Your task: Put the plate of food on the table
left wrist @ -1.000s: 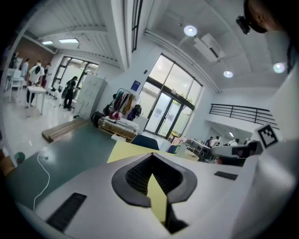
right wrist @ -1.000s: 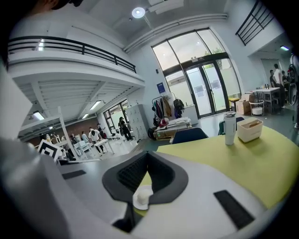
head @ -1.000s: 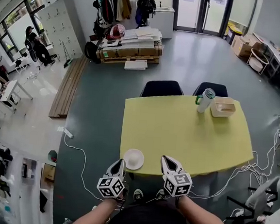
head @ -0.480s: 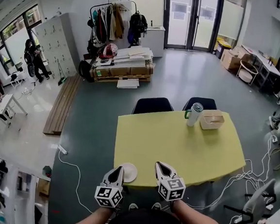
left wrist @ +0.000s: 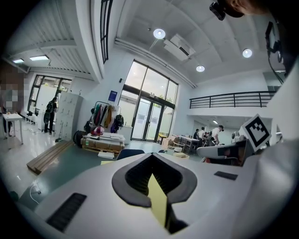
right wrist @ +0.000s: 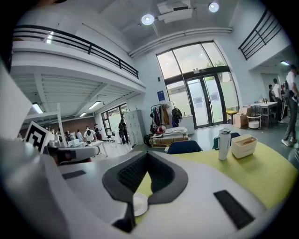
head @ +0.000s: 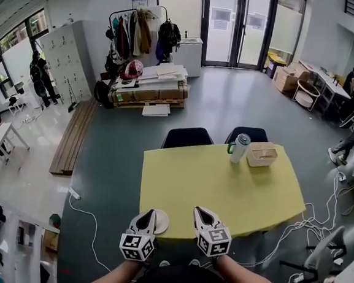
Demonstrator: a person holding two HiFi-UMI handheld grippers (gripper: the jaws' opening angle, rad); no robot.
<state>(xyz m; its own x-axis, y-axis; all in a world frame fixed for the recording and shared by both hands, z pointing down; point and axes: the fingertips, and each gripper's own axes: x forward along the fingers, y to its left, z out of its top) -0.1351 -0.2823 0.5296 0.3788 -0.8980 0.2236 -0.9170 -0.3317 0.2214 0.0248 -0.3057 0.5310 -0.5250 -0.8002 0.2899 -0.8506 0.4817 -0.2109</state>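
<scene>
A small white plate (head: 160, 222) lies on the near left corner of the yellow table (head: 222, 185). Nothing on it can be made out. My left gripper (head: 149, 214) hovers at the table's near edge, its tip overlapping the plate's left rim in the head view. Its jaws are shut with nothing between them (left wrist: 150, 157). My right gripper (head: 199, 211) hangs a little to the plate's right, also shut and empty (right wrist: 147, 154). The right gripper view shows the plate (right wrist: 139, 204) below the joined jaws.
A white tumbler with a green handle (head: 240, 148) and a beige box (head: 262, 154) stand at the table's far right. Two dark chairs (head: 187, 137) are tucked in behind the table. White cables (head: 318, 217) trail on the floor to the right.
The head view has drawn back and tilted up, showing more of the room. The left gripper's tip now overlaps the plate's rim. Both grippers stay shut.
</scene>
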